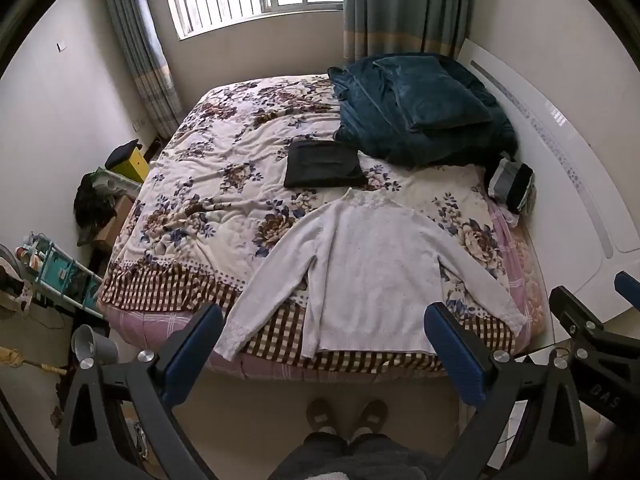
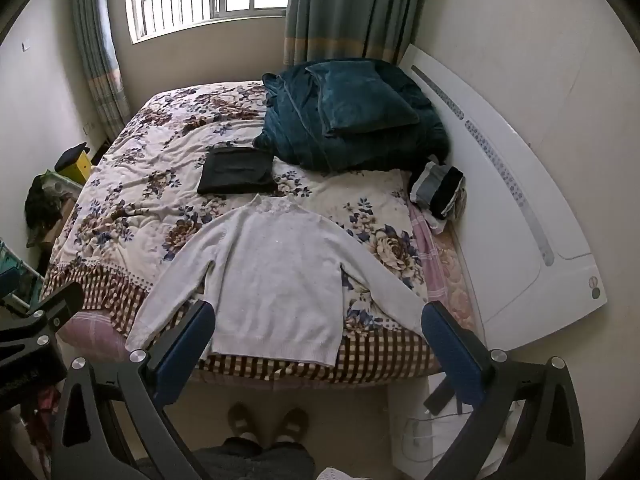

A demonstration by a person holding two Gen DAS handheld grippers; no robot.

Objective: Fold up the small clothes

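Observation:
A white long-sleeved sweater lies flat on the bed, front up, sleeves spread out, hem at the near edge; it also shows in the right wrist view. A folded black garment lies beyond its collar, seen also in the right wrist view. My left gripper is open and empty, held above the near bed edge in front of the hem. My right gripper is open and empty, held beside it over the same edge.
The bed has a floral quilt with a checked border. A dark teal blanket and pillow are piled at the far right. Folded clothes sit by the white headboard. Cluttered shelves and boxes stand left of the bed. The person's slippers are on the floor below.

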